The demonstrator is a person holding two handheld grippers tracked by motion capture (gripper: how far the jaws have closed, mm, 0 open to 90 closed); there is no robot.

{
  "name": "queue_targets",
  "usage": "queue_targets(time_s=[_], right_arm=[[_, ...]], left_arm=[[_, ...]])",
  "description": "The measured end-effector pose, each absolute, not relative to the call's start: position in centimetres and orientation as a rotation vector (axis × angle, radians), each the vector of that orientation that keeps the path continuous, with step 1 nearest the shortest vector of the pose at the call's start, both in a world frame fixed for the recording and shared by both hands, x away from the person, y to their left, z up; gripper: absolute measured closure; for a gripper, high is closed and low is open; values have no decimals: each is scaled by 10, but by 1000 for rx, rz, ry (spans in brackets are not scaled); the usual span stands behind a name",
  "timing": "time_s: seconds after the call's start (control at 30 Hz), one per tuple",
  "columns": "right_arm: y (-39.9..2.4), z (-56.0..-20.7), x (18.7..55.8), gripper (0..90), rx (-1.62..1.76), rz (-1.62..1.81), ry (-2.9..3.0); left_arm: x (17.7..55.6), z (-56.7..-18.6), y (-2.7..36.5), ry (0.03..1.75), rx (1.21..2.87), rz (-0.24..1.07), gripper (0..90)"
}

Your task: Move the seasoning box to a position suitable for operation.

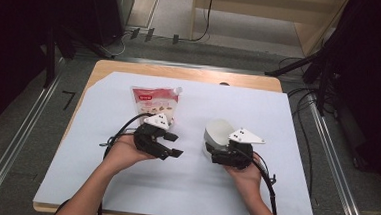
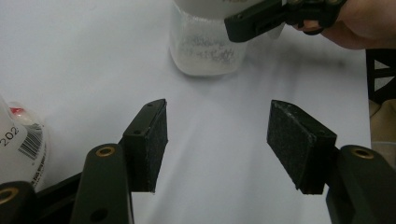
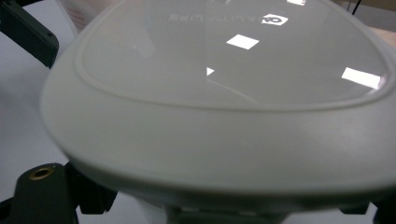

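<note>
A lidded clear container (image 1: 218, 136) stands right of centre on the white sheet (image 1: 274, 183), gripped by the right gripper (image 1: 222, 152); the left gripper (image 2: 217, 140) waits released, the snack pouch (image 1: 155, 101) behind apparently untouched.

left hand-held gripper (image 2: 217, 144): jaws apart (nothing between) | container (image 2: 208, 46) ahead | pouch (image 2: 21, 140) left

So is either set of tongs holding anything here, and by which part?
The left tongs are open and empty. The right tongs sit around the white-lidded container, just under its lid; whether they actually clamp it cannot be told.
</note>
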State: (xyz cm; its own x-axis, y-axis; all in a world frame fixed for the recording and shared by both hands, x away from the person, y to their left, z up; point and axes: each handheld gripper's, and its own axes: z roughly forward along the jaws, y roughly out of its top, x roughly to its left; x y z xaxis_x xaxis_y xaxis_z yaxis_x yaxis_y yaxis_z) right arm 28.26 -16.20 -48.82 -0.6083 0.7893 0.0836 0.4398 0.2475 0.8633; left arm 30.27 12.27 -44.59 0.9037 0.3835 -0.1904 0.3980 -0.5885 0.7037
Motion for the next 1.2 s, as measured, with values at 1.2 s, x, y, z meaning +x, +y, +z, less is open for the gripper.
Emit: queue_targets(time_s=[1.2], right_arm=[[-182,-475,269,121,1193,1314,2277]], left_arm=[[310,-446,116,564,2270,-31,394]])
